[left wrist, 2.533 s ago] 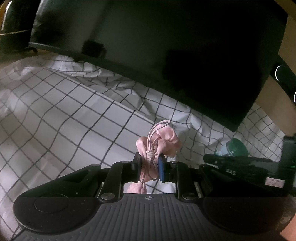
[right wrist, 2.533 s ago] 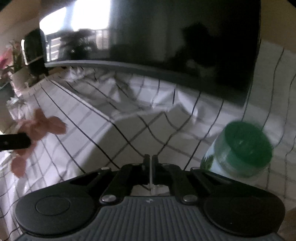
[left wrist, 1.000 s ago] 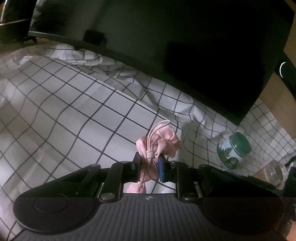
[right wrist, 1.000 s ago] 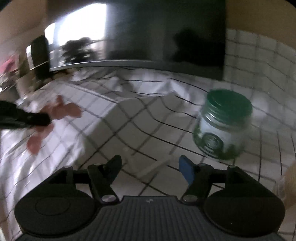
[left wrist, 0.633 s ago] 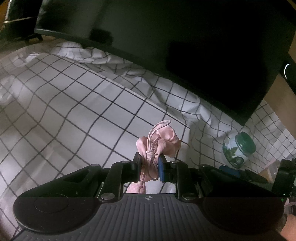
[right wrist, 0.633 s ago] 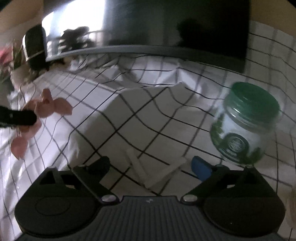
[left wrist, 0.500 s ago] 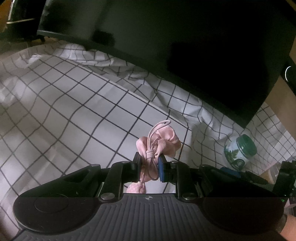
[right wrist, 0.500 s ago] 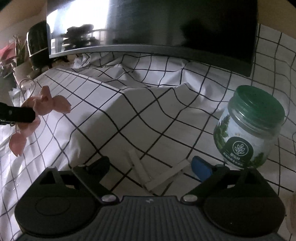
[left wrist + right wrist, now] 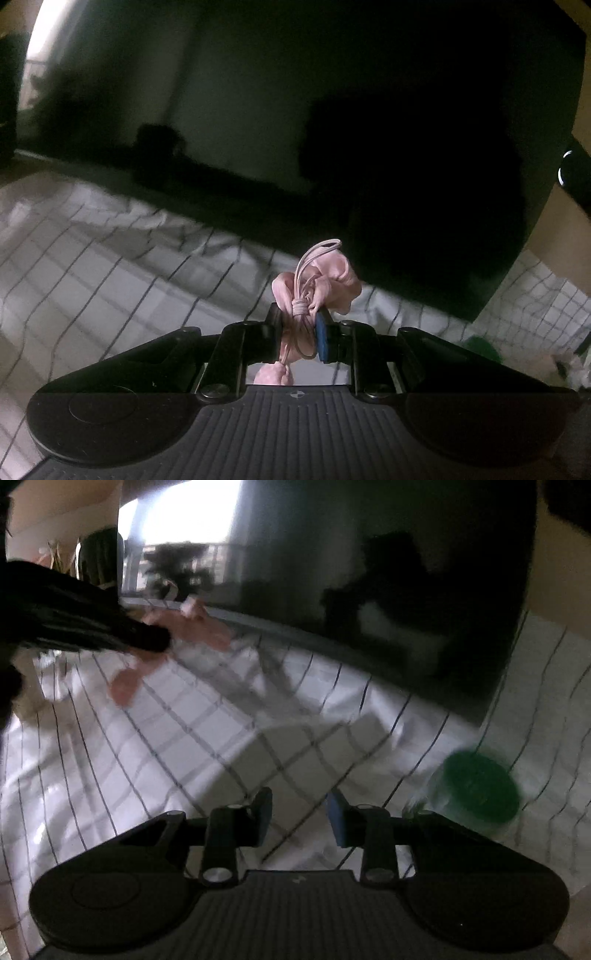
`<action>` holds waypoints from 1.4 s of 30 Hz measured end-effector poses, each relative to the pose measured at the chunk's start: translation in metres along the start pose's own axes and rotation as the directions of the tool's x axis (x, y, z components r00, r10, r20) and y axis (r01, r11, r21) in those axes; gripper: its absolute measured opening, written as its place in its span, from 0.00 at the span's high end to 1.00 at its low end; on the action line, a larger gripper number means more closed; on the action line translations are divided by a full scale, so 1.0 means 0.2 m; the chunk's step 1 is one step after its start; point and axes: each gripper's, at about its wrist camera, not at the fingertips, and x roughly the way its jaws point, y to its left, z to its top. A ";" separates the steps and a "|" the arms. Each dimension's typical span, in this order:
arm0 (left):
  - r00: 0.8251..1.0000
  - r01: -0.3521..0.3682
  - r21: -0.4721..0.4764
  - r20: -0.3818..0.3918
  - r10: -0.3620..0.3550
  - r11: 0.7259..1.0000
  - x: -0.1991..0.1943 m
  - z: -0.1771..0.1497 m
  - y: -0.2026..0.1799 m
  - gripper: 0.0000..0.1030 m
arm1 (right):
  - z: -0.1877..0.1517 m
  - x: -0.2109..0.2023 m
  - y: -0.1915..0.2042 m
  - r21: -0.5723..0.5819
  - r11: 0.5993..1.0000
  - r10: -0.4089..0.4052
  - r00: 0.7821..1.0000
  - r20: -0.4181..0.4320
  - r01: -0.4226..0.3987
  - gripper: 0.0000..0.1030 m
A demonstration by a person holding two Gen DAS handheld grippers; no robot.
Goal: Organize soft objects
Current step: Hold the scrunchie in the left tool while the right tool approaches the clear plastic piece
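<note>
Left gripper [image 9: 300, 325], jaws clamped on a pink fabric bundle [image 9: 317, 280] with a knotted cord, held above the checked cloth [image 9: 110, 280] before the dark screen [image 9: 332, 110]; right gripper [image 9: 300, 812], jaws parted and empty, left of the green-lidded jar [image 9: 476, 790].

Both wrist cams look fwd, low over checked cloth [image 9: 110, 280], sharing TV [image 9: 369, 572].

Pink fabric bundle [image 9: 317, 284], bunched and tied with a looped pink cord, pinched in the left gripper [image 9: 301, 334] above the cloth
</note>
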 end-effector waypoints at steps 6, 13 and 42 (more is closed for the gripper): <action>1.000 0.009 -0.025 -0.011 -0.010 1.000 0.02 -0.05 -0.05 0.79 | -0.04 -0.13 -0.07 0.021 1.000 0.009 1.000 0.026 -0.010 0.48; 0.997 0.013 -0.046 -0.071 -0.016 0.999 0.00 -0.17 -0.01 0.79 | -0.23 -0.05 -0.09 0.132 0.990 0.051 0.997 -0.054 -0.044 0.37; 0.993 -0.027 -0.086 -0.116 0.017 0.996 -0.01 -0.26 0.09 0.79 | -0.22 0.20 -0.02 0.005 0.999 0.048 0.996 -0.069 -0.048 0.35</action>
